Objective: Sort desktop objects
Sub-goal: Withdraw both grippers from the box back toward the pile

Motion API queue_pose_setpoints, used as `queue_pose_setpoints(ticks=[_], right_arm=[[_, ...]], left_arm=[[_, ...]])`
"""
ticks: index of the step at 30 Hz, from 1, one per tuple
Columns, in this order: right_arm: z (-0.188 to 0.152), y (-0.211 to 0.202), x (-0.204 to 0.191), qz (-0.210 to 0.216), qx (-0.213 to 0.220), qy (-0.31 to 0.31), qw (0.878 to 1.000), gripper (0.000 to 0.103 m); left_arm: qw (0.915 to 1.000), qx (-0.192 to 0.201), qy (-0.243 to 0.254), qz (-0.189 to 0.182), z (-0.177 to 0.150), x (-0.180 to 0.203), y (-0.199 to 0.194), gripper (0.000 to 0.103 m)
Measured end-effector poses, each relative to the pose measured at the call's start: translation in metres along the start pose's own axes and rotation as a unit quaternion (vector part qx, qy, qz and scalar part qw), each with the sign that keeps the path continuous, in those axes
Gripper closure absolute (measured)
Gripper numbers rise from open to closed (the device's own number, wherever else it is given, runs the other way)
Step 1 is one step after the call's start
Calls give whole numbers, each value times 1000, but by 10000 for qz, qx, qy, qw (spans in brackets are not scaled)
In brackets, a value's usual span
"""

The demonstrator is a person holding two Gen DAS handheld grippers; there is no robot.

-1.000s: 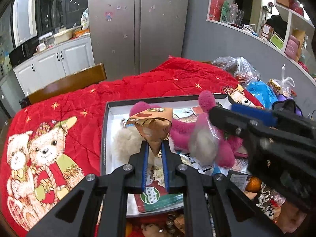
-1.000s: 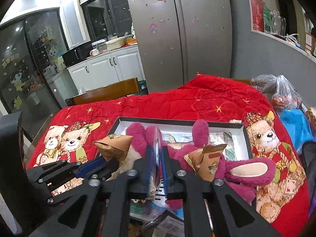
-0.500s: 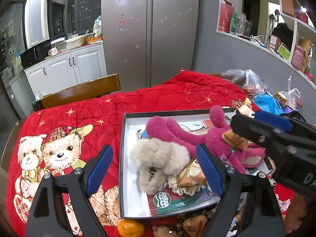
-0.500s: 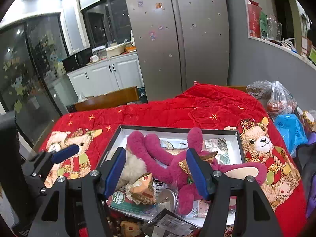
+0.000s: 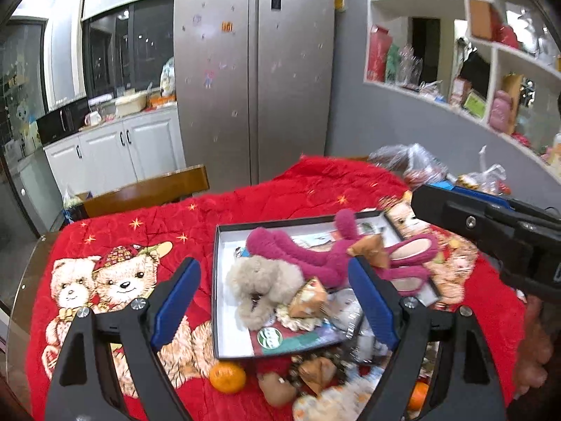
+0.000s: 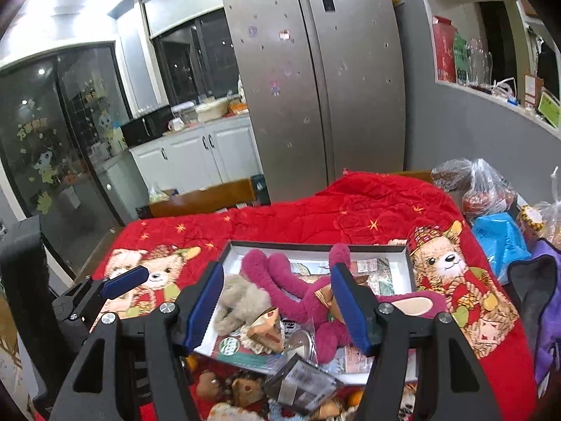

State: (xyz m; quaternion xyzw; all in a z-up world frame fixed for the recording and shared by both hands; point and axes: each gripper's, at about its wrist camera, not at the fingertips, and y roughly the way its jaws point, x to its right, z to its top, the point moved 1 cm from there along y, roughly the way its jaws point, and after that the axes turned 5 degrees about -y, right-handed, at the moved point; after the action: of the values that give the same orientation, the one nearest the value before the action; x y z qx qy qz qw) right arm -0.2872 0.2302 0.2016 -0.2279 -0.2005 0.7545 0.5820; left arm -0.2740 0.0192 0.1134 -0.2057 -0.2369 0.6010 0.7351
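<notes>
A shallow black box (image 5: 216, 280) with a white inside lies on the red cloth. In it are a pink plush toy (image 5: 298, 252), a beige plush toy (image 5: 263, 280) and two brown paper cones (image 5: 308, 298) (image 5: 368, 249). My left gripper (image 5: 271, 261) hangs open above the box's near half with nothing between its blue pads. My right gripper (image 6: 277, 267) is also above the box (image 6: 315, 245), its jaws opening and empty, with the pink plush (image 6: 298, 291) and the beige plush (image 6: 242, 298) below. Each gripper shows at the other view's edge.
A red quilted cloth (image 5: 140, 238) printed with bears covers the table. A mandarin (image 5: 227, 375), a small brown plush (image 5: 277, 389) and packets crowd the near edge. Plastic bags (image 6: 484, 189) sit at the far right. A wooden chair back (image 5: 147, 193) stands behind the table. A person's hand (image 5: 529, 351) shows at the right.
Both grippers went from shut to open. The left let go of a brown paper cone, which now lies in the box. Both rose and drew back from the box.
</notes>
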Motion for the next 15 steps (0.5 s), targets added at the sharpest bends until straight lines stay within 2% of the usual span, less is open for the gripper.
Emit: queue_pose_setpoints(ticks=[3,7,11,15], right_arm=[[-4,-33,2,4,197,24,9998,26],[-12,-70,-1,-56,443,-151,9989,25],[-25,-105,4,-46,610,-144,9980,20],[-40,-129,9,-49,737,-172,9971,19]], left_arm=[[9997,209,78,-117,-4,11,-35,10],[9992,346,154,-104,-12,27,-73,9],[9977,614,250,168,-26,45,-105,6],[9972,674,276,154,-46,57,-117,1]])
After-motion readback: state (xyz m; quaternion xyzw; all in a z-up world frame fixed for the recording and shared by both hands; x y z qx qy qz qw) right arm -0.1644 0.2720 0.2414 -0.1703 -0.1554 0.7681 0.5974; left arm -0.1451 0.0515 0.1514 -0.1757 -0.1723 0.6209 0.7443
